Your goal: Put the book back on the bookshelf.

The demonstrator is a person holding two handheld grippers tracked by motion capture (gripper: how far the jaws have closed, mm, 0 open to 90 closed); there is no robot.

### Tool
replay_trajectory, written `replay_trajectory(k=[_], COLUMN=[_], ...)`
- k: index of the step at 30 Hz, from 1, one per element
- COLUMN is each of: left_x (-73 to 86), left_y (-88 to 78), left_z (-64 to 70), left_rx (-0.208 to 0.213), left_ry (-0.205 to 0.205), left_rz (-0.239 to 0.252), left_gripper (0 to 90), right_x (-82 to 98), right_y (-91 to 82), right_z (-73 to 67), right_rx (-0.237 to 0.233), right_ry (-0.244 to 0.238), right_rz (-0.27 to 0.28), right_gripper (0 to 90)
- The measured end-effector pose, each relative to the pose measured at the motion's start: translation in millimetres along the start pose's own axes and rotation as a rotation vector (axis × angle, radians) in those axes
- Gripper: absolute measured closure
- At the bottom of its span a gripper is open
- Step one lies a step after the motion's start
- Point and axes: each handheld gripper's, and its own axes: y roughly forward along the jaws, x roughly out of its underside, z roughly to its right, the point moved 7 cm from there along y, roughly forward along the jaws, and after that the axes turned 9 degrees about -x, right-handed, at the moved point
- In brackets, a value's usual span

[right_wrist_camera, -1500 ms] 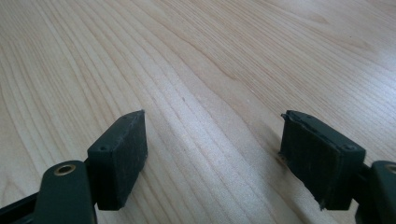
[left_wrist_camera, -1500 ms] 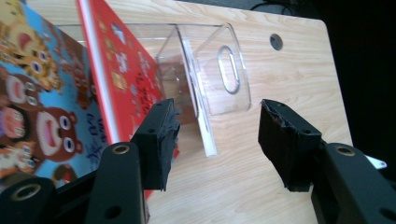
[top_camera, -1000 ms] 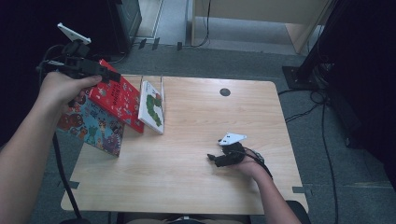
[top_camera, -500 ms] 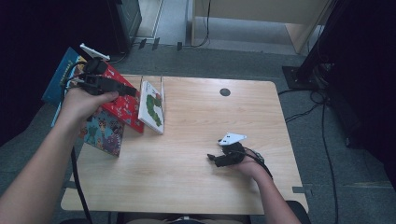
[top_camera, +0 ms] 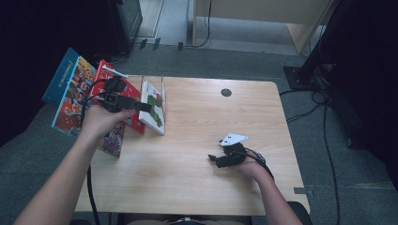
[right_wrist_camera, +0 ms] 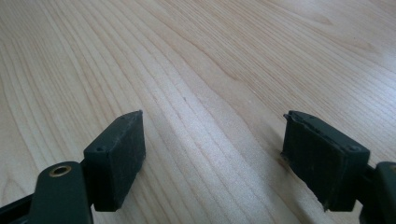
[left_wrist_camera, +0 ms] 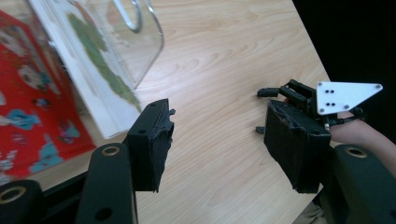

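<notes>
Several picture books lean in a row at the table's left edge: a blue one (top_camera: 65, 86) outermost, a red one (top_camera: 104, 75), and a white one with a green picture (top_camera: 152, 105) against a clear bookend (top_camera: 163, 91). My left gripper (top_camera: 144, 107) hovers over the red book, pointing at the white one, open with nothing between its jaws. In the left gripper view (left_wrist_camera: 215, 126) the white book (left_wrist_camera: 88, 60), the bookend (left_wrist_camera: 135, 42) and the red book (left_wrist_camera: 28, 107) lie just ahead to the left. My right gripper (top_camera: 216, 159) rests open on the wood (right_wrist_camera: 210, 154).
The wooden table (top_camera: 211, 122) has a small dark round plug (top_camera: 226, 92) near its far edge. A colourful book (top_camera: 112, 140) leans low at the left edge. Cables (top_camera: 324, 140) trail on the floor to the right. The right gripper's white plate (left_wrist_camera: 343, 95) shows in the left gripper view.
My left hand has come down and to the right, from beyond the table's left edge to over the red book. The blue book now shows at the left. The right hand has not moved.
</notes>
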Motion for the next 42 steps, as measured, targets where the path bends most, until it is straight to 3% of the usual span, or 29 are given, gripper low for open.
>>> replay_trajectory(k=[10,20,27,31,42], left_x=[20.3,44.3,62.5,74.4,103.6], left_y=[31.8,70.1,98.4,116.5,155.2], left_z=[19.8,30.4,34.7,35.7,30.3], left_rx=[0.008,0.012,0.018,0.002,-0.014], left_ry=[0.055,0.098,0.125,0.168,0.197], left_rz=[-0.004,-0.037,-0.057,-0.074,-0.106], left_gripper=[41.7,41.2,41.2,41.0,40.6], right_x=[0.0,0.0,0.1,0.1,0.1], right_y=[0.0,0.1,0.1,0.0,0.1], right_z=[0.0,0.1,0.0,-0.1,-0.1], right_rx=[-0.001,0.0,0.0,-0.001,0.0], right_ry=[0.0,-0.001,0.0,0.001,0.002], right_rz=[0.0,0.001,0.0,0.0,0.0], right_gripper=[21.1,21.1,21.1,21.0,21.1])
